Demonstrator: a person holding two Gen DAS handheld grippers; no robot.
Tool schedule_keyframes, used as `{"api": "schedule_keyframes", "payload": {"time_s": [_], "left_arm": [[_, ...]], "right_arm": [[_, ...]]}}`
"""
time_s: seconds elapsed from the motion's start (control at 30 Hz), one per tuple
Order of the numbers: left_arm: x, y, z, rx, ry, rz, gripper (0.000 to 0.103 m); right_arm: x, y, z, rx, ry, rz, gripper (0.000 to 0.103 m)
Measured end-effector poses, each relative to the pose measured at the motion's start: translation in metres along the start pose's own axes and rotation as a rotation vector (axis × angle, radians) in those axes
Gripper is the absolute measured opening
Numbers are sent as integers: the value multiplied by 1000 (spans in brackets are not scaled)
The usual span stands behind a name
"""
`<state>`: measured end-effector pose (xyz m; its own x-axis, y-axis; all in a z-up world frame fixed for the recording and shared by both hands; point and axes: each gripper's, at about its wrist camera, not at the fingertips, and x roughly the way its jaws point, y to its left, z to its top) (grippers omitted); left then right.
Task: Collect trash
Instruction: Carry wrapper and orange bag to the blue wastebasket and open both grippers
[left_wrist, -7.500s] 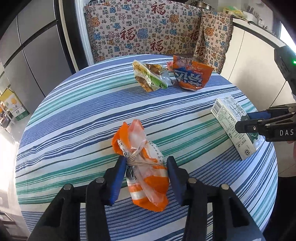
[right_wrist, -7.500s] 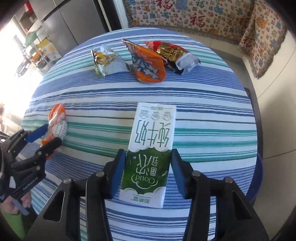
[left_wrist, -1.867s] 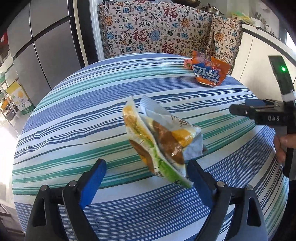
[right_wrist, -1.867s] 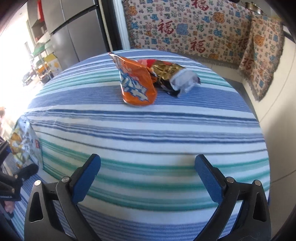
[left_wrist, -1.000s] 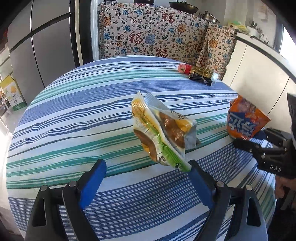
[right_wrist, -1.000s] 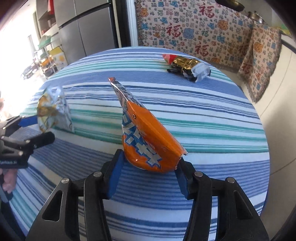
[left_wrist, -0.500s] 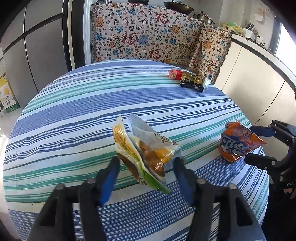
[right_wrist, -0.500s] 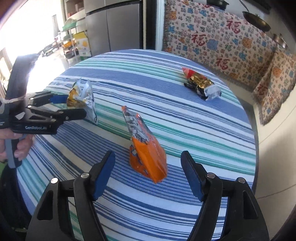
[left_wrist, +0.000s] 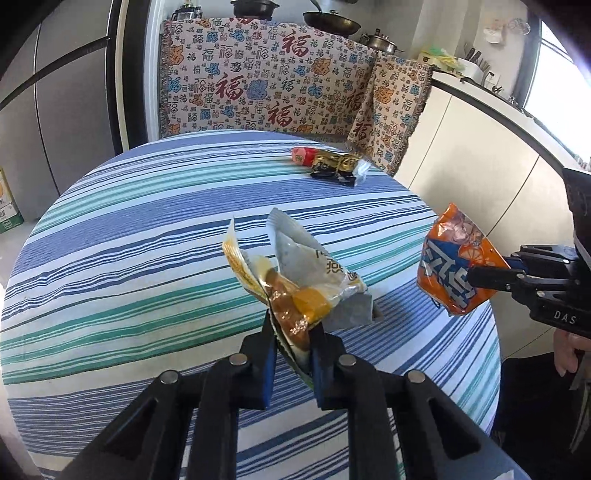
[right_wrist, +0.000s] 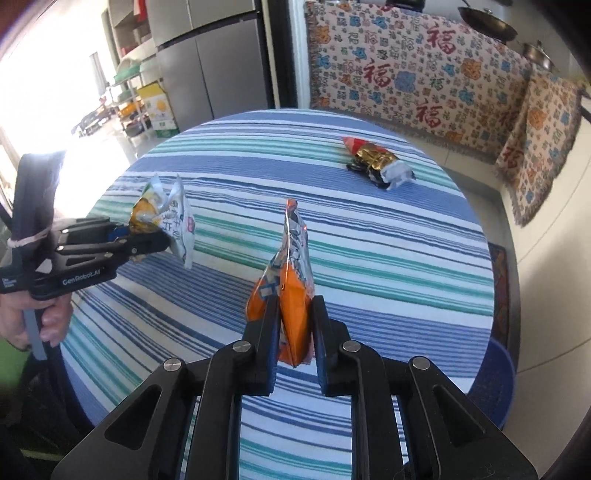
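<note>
The left claw (left_wrist: 291, 341) is pinched narrow on the lower corner of a crumpled yellow-and-silver foil snack wrapper (left_wrist: 295, 280), which hangs clear above the round table (left_wrist: 110, 258) with its blue, teal and white striped cloth. The right claw (right_wrist: 293, 325) is clamped just as tight on the bottom edge of a flattened orange foil chip bag (right_wrist: 291, 280), also lifted off the cloth. Each grip takes only a thin edge of slick, springy film, so I judge the main risk to be slippage: a quick swing or a jolt could let either wrapper slide out and flutter onto the table or the floor. The two claws hang near each other, so crossing paths could knock one bag against the other claw. A third piece, a twisted red, gold and black wrapper (left_wrist: 328, 166), lies on the far side of the table, well apart from both claws, not yet collected. No bin or trash bag can be made out in either view, so where these pieces should be dropped cannot be told; a blue curved rim (right_wrist: 506, 373) shows beyond the table's right edge, but what it is stays unclear.
</note>
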<state>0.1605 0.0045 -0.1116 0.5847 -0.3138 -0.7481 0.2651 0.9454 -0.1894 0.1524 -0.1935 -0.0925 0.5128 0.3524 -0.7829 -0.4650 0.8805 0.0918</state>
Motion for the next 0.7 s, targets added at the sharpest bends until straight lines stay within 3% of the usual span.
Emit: {"api": "schedule_keyframes", "payload": {"time_s": [0.4, 0.7], "left_arm": [[7, -68, 16, 66, -14, -79, 16], [29, -147, 34, 164, 4, -172, 15]], "right_arm": [[-47, -71, -34, 213, -70, -28, 16], [-93, -153, -64, 338, -107, -160, 16]]}}
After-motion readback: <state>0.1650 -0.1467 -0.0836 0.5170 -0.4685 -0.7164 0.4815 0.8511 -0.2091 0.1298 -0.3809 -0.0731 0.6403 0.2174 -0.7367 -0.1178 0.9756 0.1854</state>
